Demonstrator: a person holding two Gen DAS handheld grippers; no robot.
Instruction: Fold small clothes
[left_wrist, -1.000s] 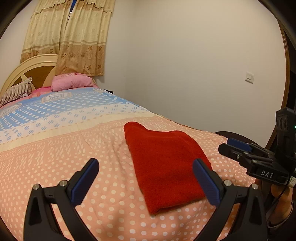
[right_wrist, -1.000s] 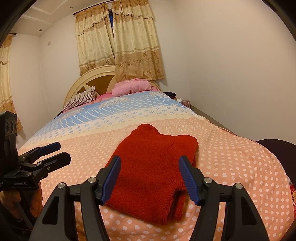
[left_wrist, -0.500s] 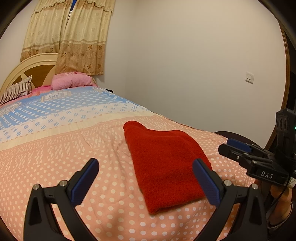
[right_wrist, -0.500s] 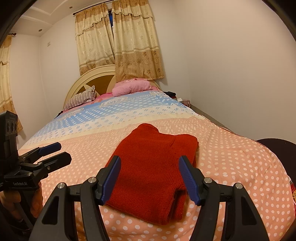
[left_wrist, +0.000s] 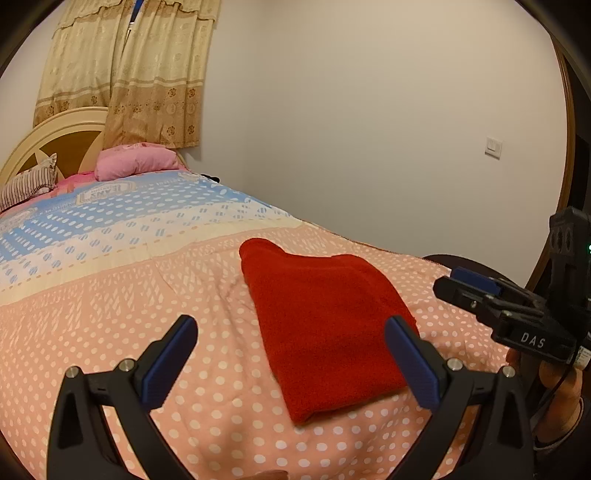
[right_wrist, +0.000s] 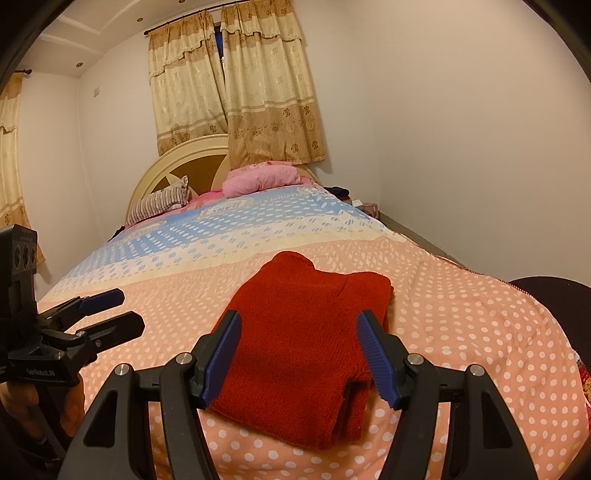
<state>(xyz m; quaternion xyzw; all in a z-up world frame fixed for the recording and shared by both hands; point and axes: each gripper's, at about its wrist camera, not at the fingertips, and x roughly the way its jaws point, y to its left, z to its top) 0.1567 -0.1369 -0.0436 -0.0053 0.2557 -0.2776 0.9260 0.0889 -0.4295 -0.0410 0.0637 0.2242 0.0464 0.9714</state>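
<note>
A red knitted garment (left_wrist: 325, 321) (right_wrist: 306, 332) lies folded into a thick rectangle on the pink dotted bedspread (left_wrist: 110, 314) (right_wrist: 461, 325), near the foot of the bed. My left gripper (left_wrist: 291, 354) hovers open over the near edge, with the garment's left side between and beyond its blue pads; nothing is held. My right gripper (right_wrist: 299, 350) is open too, its pads apart above the garment's near end and off the cloth. Each gripper shows in the other's view: the right gripper (left_wrist: 465, 282) at the right edge, the left gripper (right_wrist: 110, 310) at the left.
Pink pillow (right_wrist: 258, 179) and striped pillow (right_wrist: 159, 203) lie by the round headboard (right_wrist: 184, 166) under beige curtains (right_wrist: 236, 92). A wall runs along the bed's right side, with a switch (left_wrist: 493, 147). A dark round object (right_wrist: 554, 295) sits past the bed's right corner.
</note>
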